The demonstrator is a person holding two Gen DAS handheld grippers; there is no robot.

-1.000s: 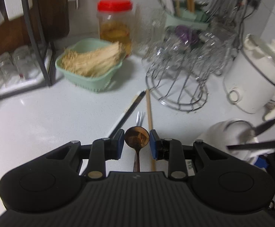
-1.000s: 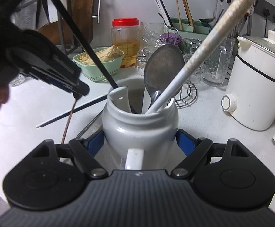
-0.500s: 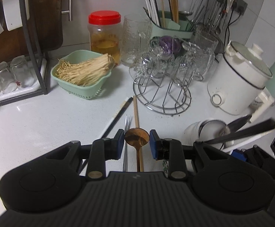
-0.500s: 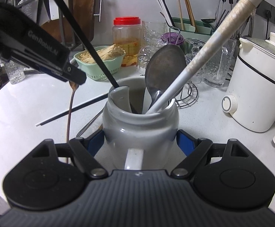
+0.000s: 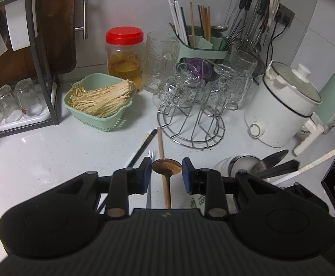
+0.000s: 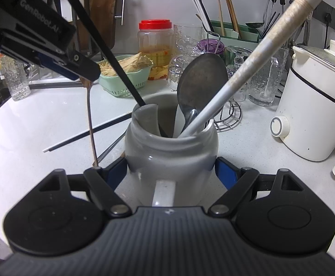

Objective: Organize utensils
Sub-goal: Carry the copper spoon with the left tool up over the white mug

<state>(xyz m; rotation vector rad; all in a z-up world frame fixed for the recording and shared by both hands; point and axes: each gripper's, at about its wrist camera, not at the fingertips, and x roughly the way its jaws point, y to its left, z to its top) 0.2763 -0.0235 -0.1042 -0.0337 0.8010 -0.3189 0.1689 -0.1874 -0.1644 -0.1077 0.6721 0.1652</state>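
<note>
My left gripper [image 5: 166, 172] is shut on the bowl of a copper-coloured spoon [image 5: 166, 166]. In the right wrist view the spoon [image 6: 90, 124] hangs handle-down above the counter, left of the jar. My right gripper [image 6: 171, 172] is shut on a grey ceramic jar [image 6: 171, 151], which stands on the counter. The jar holds a silver spoon [image 6: 202, 80], a white-handled utensil [image 6: 259, 53] and a black chopstick [image 6: 103, 46]. A fork [image 5: 151, 155], a wooden chopstick [image 5: 160, 142] and a black-and-white chopstick [image 5: 142, 148] lie on the counter below my left gripper.
Behind the loose utensils stand a green basket of enoki mushrooms [image 5: 98, 101], a red-lidded jar [image 5: 124, 55], a wire rack of glasses [image 5: 195, 105] and a green utensil holder [image 5: 202, 46]. A white cooker [image 5: 280, 110] sits at the right. A dish rack with glasses [image 5: 18, 105] stands at the left.
My left gripper has risen with the copper spoon, so the counter and the back wall show from higher up. The right gripper and the jar have kept still.
</note>
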